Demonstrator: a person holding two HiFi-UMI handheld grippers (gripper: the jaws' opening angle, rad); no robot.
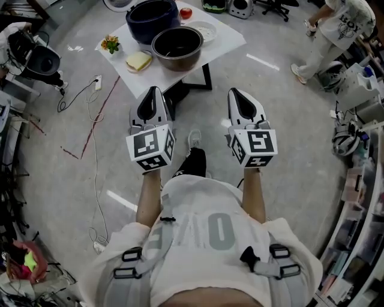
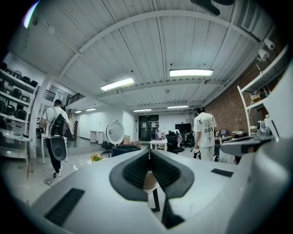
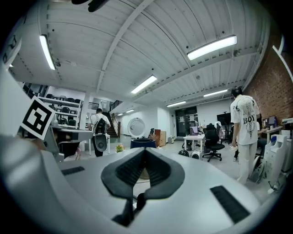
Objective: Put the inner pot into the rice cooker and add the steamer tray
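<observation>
Left gripper (image 1: 153, 91) and right gripper (image 1: 235, 92): jaws together, empty.
Inner pot (image 1: 177, 47) at twelve o'clock; unopened jaws could shove it.

Head view steeply down, both gripper views level, all sharing the rice cooker (image 1: 150, 19) ahead

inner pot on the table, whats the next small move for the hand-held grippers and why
Probably carry both forward toward the inner pot. The left hand-held gripper and the right hand-held gripper are shut, empty and held short of the table, and the inner pot stands on it beside the rice cooker, not inside it.
</observation>
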